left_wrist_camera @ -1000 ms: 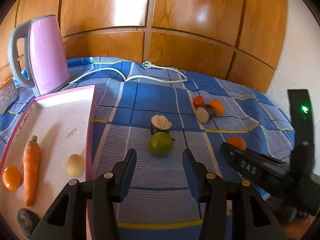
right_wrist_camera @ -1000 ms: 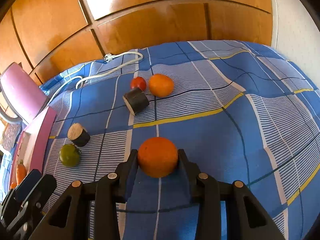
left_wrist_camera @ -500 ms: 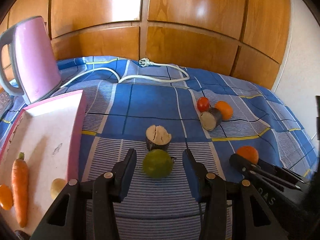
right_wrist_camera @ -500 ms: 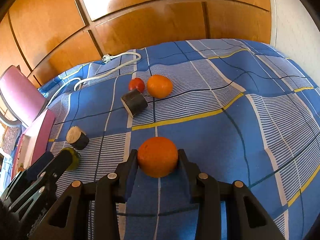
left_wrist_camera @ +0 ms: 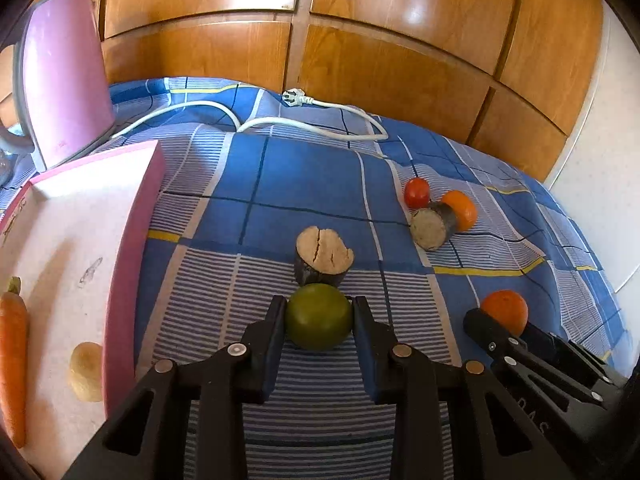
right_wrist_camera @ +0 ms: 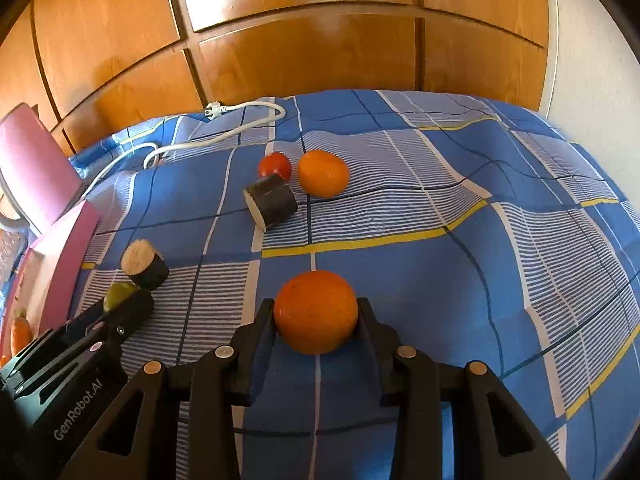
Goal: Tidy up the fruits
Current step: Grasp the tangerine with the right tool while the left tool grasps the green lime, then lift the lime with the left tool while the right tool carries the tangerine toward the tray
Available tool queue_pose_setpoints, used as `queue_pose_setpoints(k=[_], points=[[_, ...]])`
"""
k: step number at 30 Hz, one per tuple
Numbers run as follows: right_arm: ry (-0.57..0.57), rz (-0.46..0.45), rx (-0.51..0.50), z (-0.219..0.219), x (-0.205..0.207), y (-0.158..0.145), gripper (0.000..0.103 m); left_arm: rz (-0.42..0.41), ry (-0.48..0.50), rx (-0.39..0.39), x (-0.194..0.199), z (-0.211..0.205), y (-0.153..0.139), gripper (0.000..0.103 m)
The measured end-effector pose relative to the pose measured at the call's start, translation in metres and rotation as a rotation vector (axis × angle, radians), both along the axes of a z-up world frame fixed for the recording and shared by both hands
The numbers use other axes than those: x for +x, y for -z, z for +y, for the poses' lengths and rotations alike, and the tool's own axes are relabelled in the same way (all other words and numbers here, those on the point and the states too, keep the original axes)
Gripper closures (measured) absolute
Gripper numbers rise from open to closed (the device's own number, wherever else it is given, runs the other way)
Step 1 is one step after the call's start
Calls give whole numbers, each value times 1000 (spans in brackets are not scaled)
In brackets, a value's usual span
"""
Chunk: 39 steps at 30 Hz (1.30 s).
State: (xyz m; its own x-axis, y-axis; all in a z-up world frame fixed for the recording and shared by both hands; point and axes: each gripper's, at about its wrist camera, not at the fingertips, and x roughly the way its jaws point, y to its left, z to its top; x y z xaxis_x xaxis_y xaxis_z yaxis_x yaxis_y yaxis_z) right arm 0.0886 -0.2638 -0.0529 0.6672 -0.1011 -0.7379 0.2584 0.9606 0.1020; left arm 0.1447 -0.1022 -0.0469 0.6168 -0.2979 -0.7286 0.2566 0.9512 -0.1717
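While my left gripper [left_wrist_camera: 319, 322] squeezes the green fruit [left_wrist_camera: 319, 317] on the cloth, my right gripper [right_wrist_camera: 316, 316] squeezes the orange [right_wrist_camera: 316, 312]. Just past the green fruit sits a wood chunk [left_wrist_camera: 323, 256]. If I push forward, I might bump it, or the round fruit could slip out.

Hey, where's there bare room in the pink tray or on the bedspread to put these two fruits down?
The pink tray is bare across its far half, between its back wall and the carrot and potato. The bedspread is open right of the orange in the right gripper. It is crowded around the tomato.
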Motion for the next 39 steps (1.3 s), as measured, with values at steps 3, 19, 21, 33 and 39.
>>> queue_pose_setpoints(k=[3,19,21,33,39], points=[[-2,5,-14,1,0,1,63,4,1,5,0,0,1,70],[-14,-3,-59,7,-4,0,64,-88,-44,97,-41,5,-7,71],[-20,-1,-73,10,-5,1,64,-114,-47,102,-49,7,-11,71],[-99,-32,-77,29,-14,-2,65,-167,-152,35,-72,35,-31,71],[-140,-92,-71,39,-22,-12,65,-195,-174,22,-84,41,-37,71]])
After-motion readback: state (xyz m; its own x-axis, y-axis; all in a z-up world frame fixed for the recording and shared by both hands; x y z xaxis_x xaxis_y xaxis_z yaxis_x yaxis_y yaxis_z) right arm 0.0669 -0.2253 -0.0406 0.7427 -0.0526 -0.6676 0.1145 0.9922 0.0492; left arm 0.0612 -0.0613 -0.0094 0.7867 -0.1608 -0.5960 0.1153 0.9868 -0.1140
